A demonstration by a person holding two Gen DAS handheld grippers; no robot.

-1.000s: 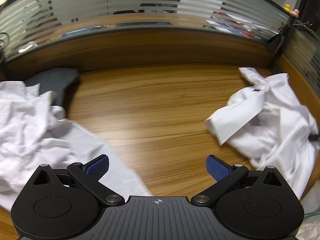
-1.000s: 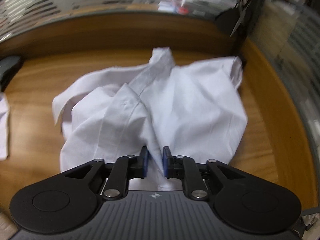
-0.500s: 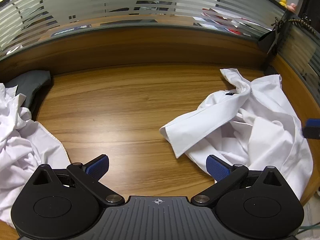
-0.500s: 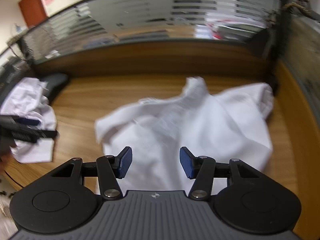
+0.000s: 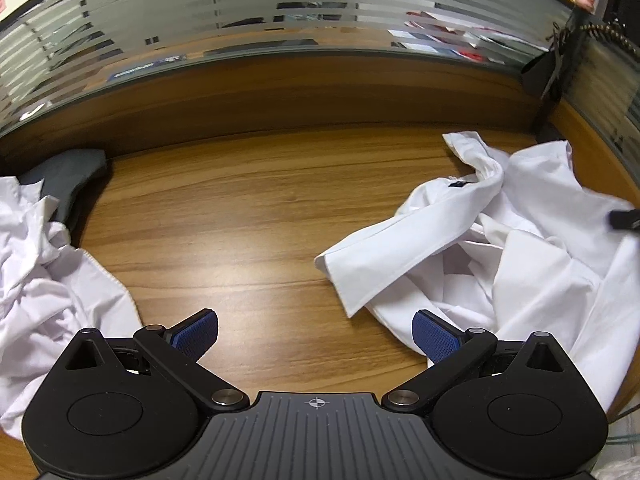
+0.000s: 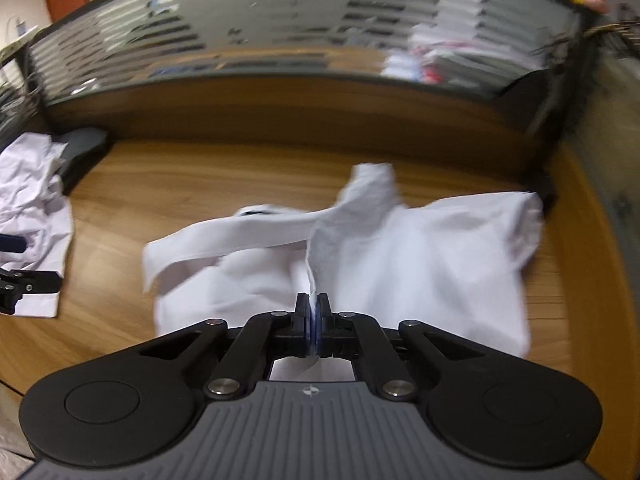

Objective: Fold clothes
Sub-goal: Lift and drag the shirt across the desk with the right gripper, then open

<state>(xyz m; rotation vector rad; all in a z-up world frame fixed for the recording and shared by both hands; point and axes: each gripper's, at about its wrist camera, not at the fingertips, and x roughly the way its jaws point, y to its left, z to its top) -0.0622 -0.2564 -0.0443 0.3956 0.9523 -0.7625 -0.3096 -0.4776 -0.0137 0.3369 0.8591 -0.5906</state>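
Two white garments lie on the bench point(image 5: 256, 216): a shirt point(image 6: 420, 264) at right, a crumpled pile point(image 5: 36, 280) at left. Only the right view shows the right tool point(image 6: 313, 322) pinching shirt fabric; the left tool point(image 5: 316, 332) gapes empty.

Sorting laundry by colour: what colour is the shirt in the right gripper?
White shirt, clearest in the left wrist view.

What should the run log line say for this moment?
stage: regrasping white shirt | right gripper: shut on shirt fold | left gripper: open, above desk | pile of white clothes: untouched
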